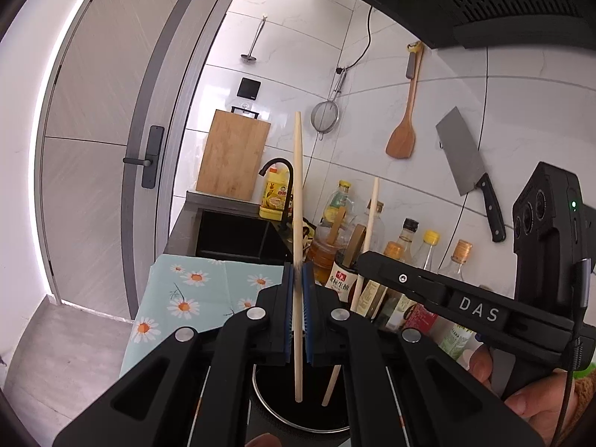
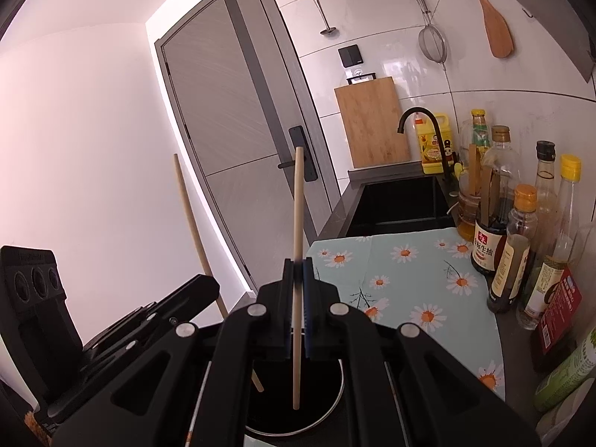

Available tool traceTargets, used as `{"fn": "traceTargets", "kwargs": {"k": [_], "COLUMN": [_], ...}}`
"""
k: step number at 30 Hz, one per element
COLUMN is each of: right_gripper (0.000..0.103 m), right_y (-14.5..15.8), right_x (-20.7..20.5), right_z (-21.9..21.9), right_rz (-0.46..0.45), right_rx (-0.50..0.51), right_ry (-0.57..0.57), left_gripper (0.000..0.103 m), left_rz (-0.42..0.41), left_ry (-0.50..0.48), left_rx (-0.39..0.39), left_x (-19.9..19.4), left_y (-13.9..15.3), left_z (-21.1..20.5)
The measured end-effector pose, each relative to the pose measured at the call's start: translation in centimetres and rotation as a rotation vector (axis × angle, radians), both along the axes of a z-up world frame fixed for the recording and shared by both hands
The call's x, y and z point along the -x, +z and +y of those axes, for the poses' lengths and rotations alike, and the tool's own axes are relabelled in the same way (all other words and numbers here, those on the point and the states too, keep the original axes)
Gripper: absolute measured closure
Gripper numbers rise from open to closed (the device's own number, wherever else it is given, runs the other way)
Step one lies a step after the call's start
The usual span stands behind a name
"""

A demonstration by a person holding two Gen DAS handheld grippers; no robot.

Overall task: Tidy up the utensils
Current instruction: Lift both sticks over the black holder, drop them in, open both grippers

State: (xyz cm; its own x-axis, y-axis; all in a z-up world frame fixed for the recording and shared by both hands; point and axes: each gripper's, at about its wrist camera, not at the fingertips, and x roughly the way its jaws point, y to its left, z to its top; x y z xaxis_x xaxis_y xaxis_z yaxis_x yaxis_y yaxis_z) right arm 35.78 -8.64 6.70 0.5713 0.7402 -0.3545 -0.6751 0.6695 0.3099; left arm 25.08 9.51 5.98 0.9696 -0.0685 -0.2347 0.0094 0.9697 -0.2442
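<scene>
Both chopsticks poised over the holder

My left gripper (image 1: 298,309) and right gripper (image 2: 298,305) each clamp a chopstick (image 1: 297,223) upright — tips inside the black holder (image 2: 324,409) below; next I judge both must release cleanly, with the daisy cloth (image 2: 409,279) beyond.

A pale chopstick (image 2: 298,223) is clamped upright by the right gripper (image 2: 297,298), its lower tip over a dark round holder (image 2: 327,406). A second chopstick (image 2: 193,223) is held at ten o'clock by the left gripper (image 2: 208,287).

Floral cloth (image 2: 406,272) on dark counter (image 2: 510,331)
</scene>
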Motion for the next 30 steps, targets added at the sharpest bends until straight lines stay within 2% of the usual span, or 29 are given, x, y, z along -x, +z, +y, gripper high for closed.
{"fn": "traceTargets", "kwargs": {"k": [5, 7, 8, 9, 10, 12, 19, 24, 30], "right_gripper": [0.097, 0.096, 0.095, 0.095, 0.089, 0.084, 0.084, 0.084, 0.075], "right_y": [-0.7, -0.8, -0.8, -0.8, -0.8, -0.8, 0.0, 1.8, 4.1], "right_x": [0.4, 0.6, 0.6, 0.7, 0.8, 0.7, 1.4, 3.4, 6.4], "right_z": [0.1, 0.1, 0.2, 0.2, 0.3, -0.1, -1.1, -2.5, -5.0], "right_rz": [-0.007, -0.004, -0.007, -0.01, -0.008, 0.0, 0.002, -0.024, -0.06], "right_rx": [0.025, 0.031, 0.037, 0.045, 0.049, 0.034, 0.024, 0.021, 0.026], "right_ry": [-0.004, 0.001, 0.001, -0.002, -0.001, -0.011, -0.022, -0.023, -0.025], "left_gripper": [0.098, 0.092, 0.081, 0.06, 0.057, 0.056, 0.056, 0.056, 0.054], "left_rz": [0.042, 0.049, 0.052, 0.05, 0.047, 0.048, 0.038, 0.015, 0.006], "left_ry": [-0.012, -0.006, -0.003, -0.002, 0.01, 0.016, 0.027, 0.028, 0.027], "left_rx": [-0.011, -0.025, -0.025, -0.021, -0.018, -0.008, -0.013, -0.022, -0.047], "left_x": [-0.3, -0.4, -0.4, -0.4, -0.3, -0.2, 1.1, 3.5, 7.2], "left_y": [-1.2, -1.4, -1.4, -1.4, -1.4, -1.3, -0.3, 1.7, 4.4], "left_z": [-0.7, -0.9, -0.9, -0.9, -0.7, -0.4, 0.1, 0.4, 0.5]}}
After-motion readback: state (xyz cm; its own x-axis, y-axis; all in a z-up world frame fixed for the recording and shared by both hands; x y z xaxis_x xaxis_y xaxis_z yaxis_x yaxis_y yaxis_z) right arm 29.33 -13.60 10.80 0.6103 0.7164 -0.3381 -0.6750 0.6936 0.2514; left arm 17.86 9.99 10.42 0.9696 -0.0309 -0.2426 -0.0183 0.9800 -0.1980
